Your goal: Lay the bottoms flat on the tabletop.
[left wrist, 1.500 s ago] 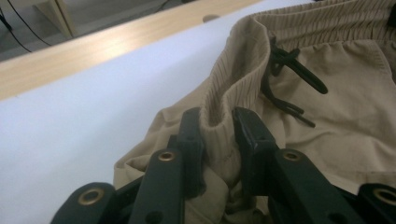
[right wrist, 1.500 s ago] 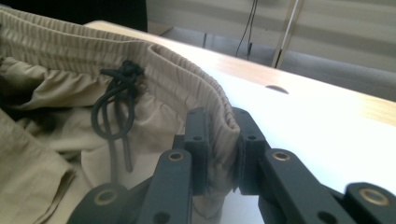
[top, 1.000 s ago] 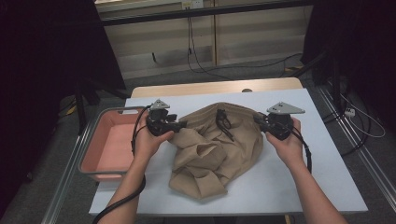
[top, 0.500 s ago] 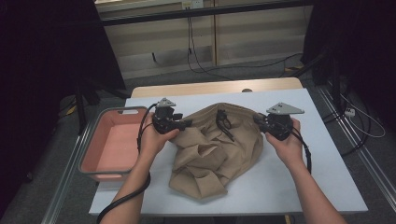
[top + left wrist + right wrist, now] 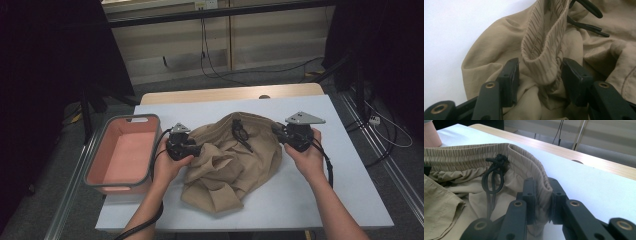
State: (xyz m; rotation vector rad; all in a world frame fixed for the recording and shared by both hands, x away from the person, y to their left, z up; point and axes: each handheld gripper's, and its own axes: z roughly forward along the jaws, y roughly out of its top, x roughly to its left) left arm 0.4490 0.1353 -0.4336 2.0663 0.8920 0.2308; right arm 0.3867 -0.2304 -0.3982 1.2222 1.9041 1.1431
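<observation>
Left gripper (image 5: 540,75) dropped to the tan elastic-waist shorts (image 5: 227,160) on the white table (image 5: 350,200), jaws closing around the waistband, not yet pinching; right gripper (image 5: 541,195) clamps the opposite side (anchoring it).

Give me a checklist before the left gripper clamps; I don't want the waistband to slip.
1. Right gripper shut on waistband: ok.
2. Waistband fold between the left gripper jaws, which have just been closing: ok.
3. Left pads pressing the fold: not ok, gaps remain.
4. Drawstring outside left jaws: ok.
5. Bin clear of the shorts: ok.
</observation>
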